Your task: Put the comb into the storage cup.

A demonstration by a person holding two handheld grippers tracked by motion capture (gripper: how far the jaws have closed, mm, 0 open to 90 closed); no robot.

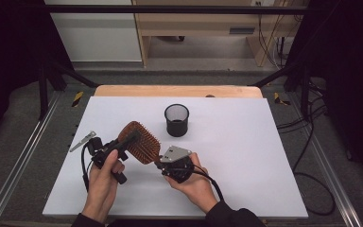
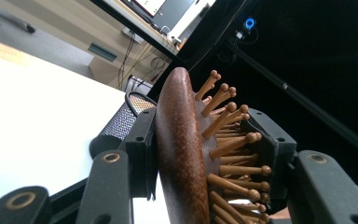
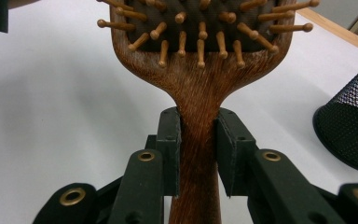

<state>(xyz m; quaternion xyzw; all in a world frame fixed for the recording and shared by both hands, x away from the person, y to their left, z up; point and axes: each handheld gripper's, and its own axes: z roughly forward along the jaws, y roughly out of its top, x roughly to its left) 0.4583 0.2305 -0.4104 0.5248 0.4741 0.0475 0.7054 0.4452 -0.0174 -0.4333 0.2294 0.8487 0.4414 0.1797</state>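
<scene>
Near the tabletop's front edge, my right gripper [image 1: 159, 164] clamps the hairbrush [image 1: 139, 142] by its handle. My left gripper [image 1: 128, 140] is clamped across the brush head, bristles against one jaw.

Glossy wooden hairbrush [image 3: 198, 100]; black cup [image 1: 176, 119], seemingly metal mesh.

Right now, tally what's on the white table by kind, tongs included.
Brown wooden paddle hairbrush: 1
Black wire-mesh cup: 1
Small grey metal bracket-like piece at the table's left edge: 1
Handheld black tongs: 2, left tongs shut on the brush head, right tongs shut on its handle
Total: 5
</scene>
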